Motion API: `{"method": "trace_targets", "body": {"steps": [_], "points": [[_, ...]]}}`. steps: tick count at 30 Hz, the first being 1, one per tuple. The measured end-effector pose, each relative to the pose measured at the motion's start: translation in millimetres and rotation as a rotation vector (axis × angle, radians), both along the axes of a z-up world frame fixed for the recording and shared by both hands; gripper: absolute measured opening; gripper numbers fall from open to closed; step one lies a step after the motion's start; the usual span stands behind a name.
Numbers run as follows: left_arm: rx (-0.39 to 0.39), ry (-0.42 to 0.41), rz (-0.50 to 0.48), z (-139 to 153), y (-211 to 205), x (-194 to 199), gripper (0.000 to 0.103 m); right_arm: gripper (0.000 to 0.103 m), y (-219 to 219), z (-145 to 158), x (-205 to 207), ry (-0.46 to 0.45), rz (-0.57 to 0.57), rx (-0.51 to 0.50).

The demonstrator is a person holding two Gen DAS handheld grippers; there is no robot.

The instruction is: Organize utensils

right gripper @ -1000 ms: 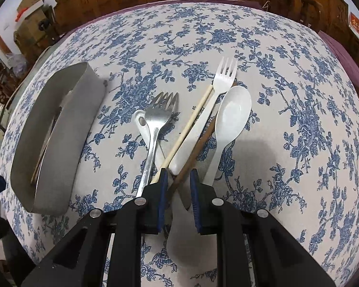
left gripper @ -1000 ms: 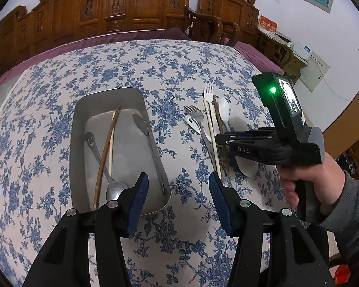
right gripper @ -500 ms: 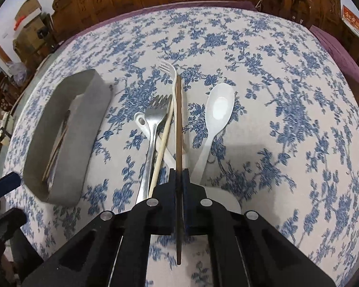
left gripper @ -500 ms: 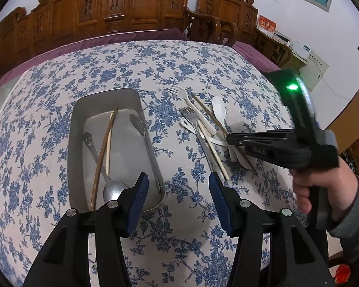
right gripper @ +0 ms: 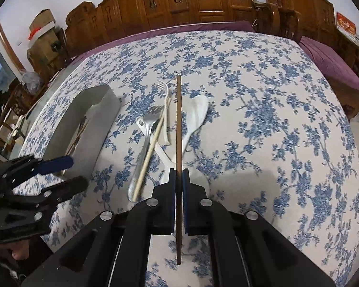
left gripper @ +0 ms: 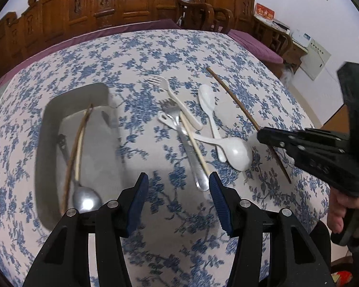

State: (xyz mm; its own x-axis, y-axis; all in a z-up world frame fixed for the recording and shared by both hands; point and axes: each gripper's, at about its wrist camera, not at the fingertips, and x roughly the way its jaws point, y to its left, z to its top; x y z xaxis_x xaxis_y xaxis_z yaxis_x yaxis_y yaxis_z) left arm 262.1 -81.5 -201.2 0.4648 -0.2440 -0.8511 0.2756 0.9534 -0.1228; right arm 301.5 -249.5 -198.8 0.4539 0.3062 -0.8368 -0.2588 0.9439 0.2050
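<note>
The right gripper [right gripper: 178, 179] was found clamped on a dark brown chopstick [right gripper: 178, 124], its fingers [right gripper: 171, 191] pressed against the stick on both sides; a second earlier those fingers had stood apart around the stick as it lay in the utensil pile, and they had closed since. The chopstick had been lifted clear of the pile and was held above the bench [right gripper: 263, 119], running straight out ahead of the fingers with its short end trailing behind them. In the left wrist view it slanted from the gripper toward the far side of the floral cloth [left gripper: 122, 55]. Left behind on the cloth were a white plastic fork [left gripper: 172, 98], a metal fork [left gripper: 186, 148], a pale chopstick [left gripper: 193, 143] and two white spoons [left gripper: 237, 151], lying crossed over one another and shifted from their earlier, nearly parallel arrangement. The metal tray [left gripper: 47, 124] sat to their left, holding a metal spoon [left gripper: 86, 201] and two chopsticks [left gripper: 75, 148], unchanged. The left gripper [left gripper: 177, 193] hovered over the bench between tray and pile, fingers [left gripper: 137, 203] apart and empty, as before.
</note>
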Motion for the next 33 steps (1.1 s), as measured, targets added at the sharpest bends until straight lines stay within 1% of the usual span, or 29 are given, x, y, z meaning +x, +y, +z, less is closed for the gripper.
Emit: {"method": "trace_targets", "body": {"steps": [3,7,12,15,16,17,19,23,25,28,30,33], "points": [[0.001,0.01,-0.006,-6,-11,8,0.05,0.006,-9,-2,-10,-0.009,0.006,-0.005],[0.008,0.036,-0.017,-18,-31,24,0.041,0.006,-18,-7,-18,-0.021,0.01,-0.021],[0.001,0.07,-0.015,-30,-44,42,0.034,0.006,-31,-9,-24,-0.022,0.002,-0.006],[0.006,0.093,-0.007,-40,-49,49,0.026,0.006,-32,-9,-27,-0.03,0.01,-0.014],[0.003,0.1,-0.005,-43,-50,52,0.02,0.006,-32,-9,-27,-0.032,0.011,-0.015],[0.004,0.104,-0.003,-45,-50,54,0.017,0.006,-32,-9,-28,-0.035,0.012,-0.015],[0.01,0.112,0.008,-49,-50,57,0.017,0.006,-33,-8,-30,-0.04,0.014,-0.011],[0.02,0.122,0.009,-54,-53,61,0.013,0.006,-31,-8,-31,-0.043,0.024,-0.009],[0.03,0.121,0.014,-55,-55,63,0.013,0.006,-29,-8,-32,-0.05,0.032,-0.029],[0.038,0.138,0.038,-57,-57,69,0.013,0.006,-33,-7,-31,-0.048,0.023,-0.026],[0.055,0.157,0.05,-60,-59,73,0.013,0.006,-36,-5,-31,-0.052,0.01,-0.024],[0.099,0.153,0.052,-60,-64,75,0.013,0.006,-40,-5,-31,-0.051,0.002,-0.025]]}}
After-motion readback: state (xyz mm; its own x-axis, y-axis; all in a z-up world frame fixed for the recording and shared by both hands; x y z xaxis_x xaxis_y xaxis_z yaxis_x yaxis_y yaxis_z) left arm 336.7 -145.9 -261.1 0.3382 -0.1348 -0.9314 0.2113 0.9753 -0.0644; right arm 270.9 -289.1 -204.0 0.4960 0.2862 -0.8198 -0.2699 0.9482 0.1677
